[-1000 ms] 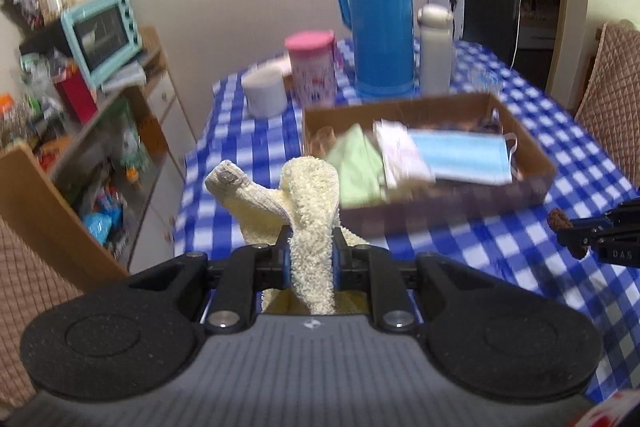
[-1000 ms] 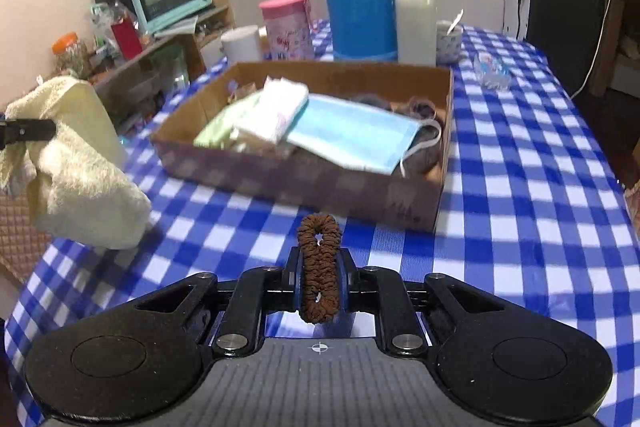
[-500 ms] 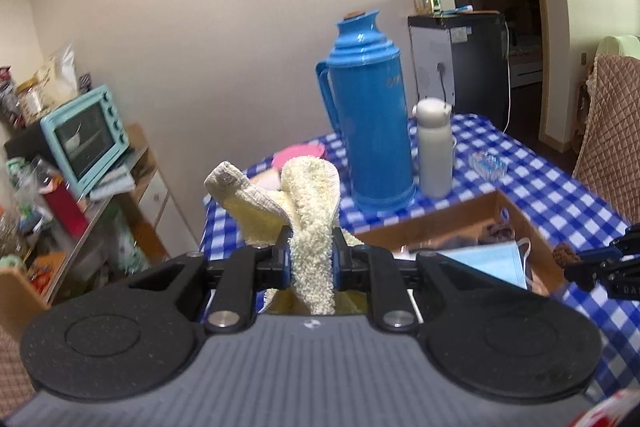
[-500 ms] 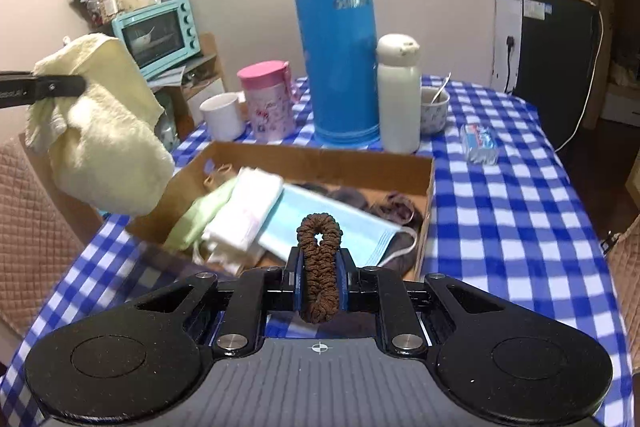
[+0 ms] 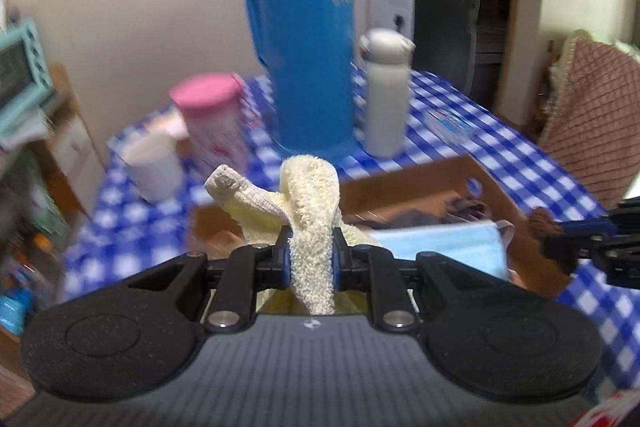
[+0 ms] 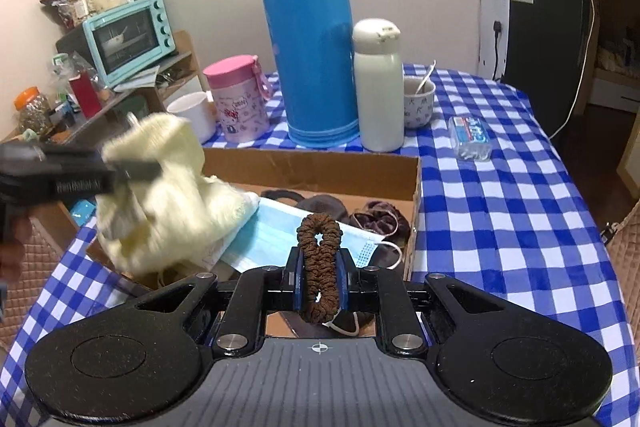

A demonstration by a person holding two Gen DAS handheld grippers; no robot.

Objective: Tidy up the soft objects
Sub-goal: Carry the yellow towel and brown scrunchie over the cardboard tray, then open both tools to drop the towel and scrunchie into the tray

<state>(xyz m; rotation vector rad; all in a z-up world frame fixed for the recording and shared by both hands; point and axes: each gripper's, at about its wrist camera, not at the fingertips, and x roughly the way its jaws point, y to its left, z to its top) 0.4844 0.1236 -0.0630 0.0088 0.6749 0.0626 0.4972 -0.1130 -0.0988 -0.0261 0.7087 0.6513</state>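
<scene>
My left tool (image 5: 311,255) is clamped on the towel (image 5: 310,223), over the box (image 6: 320,163) at its 9 o'clock end; my right tool (image 6: 319,271) pinches the scrunchie (image 6: 319,267) above the near edge. Risk: the towel's bulk lands on the mask (image 6: 280,227) and buries it, or drapes over the rim. The scrunchie could snag on a pad on release.

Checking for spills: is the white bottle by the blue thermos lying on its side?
No, the white bottle stands upright beside the blue thermos.

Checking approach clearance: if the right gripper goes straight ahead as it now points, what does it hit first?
Probably the blue face mask lying in the cardboard box: the right gripper, shut on the brown scrunchie, points over it. Depth is unclear; the far box wall may come first.
</scene>
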